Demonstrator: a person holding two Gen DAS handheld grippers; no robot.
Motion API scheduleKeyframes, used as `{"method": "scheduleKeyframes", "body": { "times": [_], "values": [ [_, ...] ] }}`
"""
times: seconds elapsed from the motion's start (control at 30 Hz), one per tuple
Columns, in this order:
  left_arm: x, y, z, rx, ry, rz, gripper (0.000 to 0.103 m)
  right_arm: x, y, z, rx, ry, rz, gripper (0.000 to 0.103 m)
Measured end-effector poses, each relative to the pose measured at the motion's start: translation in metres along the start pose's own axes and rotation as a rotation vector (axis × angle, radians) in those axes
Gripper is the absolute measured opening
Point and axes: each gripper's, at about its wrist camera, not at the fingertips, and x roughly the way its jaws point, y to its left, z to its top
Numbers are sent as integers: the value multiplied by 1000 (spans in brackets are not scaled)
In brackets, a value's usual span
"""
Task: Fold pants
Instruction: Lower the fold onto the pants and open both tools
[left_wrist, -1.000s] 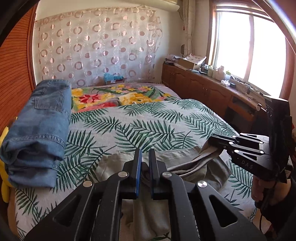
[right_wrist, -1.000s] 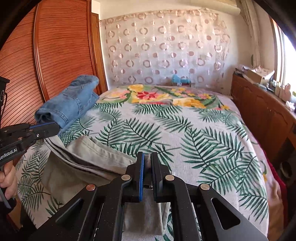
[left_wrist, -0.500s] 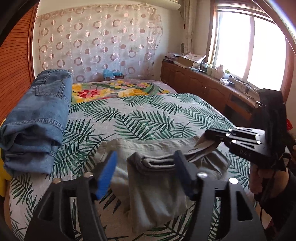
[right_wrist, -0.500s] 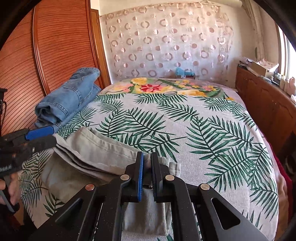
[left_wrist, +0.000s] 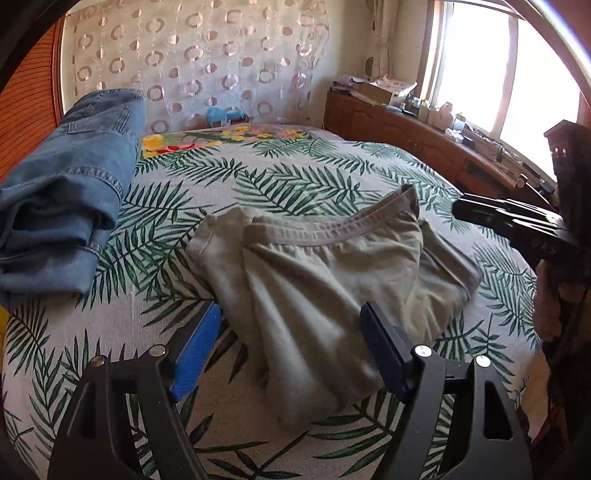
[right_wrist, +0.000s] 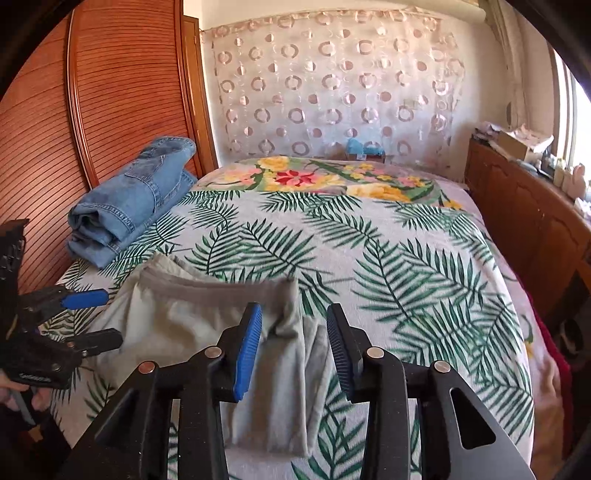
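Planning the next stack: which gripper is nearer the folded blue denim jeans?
Left. The left gripper hangs over the bedspread just short of the folded blue denim jeans; the right gripper sits farther away, across the grey pants.

A bed covered by a grey spread printed with green palm fronds (right_wrist: 424, 258) carries a stack of folded blue denim jeans (right_wrist: 133, 206) along its left edge, beside a ribbed reddish wooden panel (right_wrist: 92, 122). A bright floral cloth (right_wrist: 325, 181) lies across the head end. Behind it hangs a sheer curtain patterned with rings (right_wrist: 332, 92). A brown wooden cabinet run (left_wrist: 406, 129) lines the right edge under a sunlit window (left_wrist: 480, 66).
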Motion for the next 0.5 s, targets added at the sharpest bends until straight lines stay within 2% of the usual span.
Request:
{"method": "scheduleKeyframes", "body": {
  "times": [0.3, 0.5],
  "values": [
    [6, 3, -3, -20, 36, -15, 79, -18, -3, -41, -14, 89, 30, 38],
    [7, 2, -4, -14, 48, -11, 79, -25, -1, -42, -16, 127, 45, 38]
  ]
}}
